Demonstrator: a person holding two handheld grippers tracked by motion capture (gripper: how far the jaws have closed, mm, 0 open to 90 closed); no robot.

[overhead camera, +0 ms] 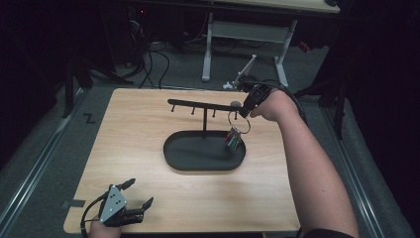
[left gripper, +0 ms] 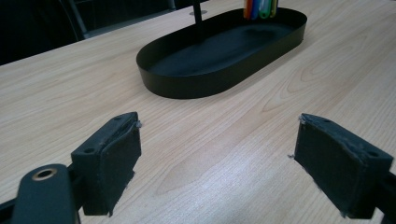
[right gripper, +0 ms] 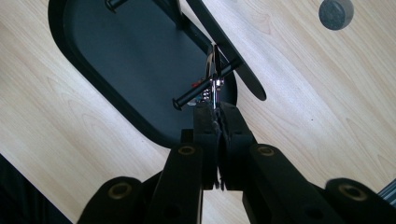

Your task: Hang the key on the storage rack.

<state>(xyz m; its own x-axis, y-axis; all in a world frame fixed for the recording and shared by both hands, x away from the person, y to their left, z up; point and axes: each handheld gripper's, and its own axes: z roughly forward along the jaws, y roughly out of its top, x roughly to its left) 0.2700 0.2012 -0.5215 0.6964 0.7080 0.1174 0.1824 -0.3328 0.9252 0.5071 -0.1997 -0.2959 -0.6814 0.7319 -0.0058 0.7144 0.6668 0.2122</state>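
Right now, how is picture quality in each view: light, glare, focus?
High view: the table is evenly lit, the room behind dark, the key ring small and soft. Left gripper view: sharp wood grain, mild sheen, the tray crisp. Right gripper view: the right gripper is near and slightly soft, with glare on the metal ring.

This looks like a lab or recording workspace rather than a home. A light wooden table (overhead camera: pixel 148 148) stands on grey carpet in a dim room with black surroundings. Behind it, a white-framed desk (overhead camera: pixel 247 34) rests on metal legs, and dark cables (overhead camera: pixel 148 64) trail loosely across the floor beside it. Metal rails (overhead camera: pixel 34 163) run along the carpet at both sides of the table, and the space has a bare, technical character.
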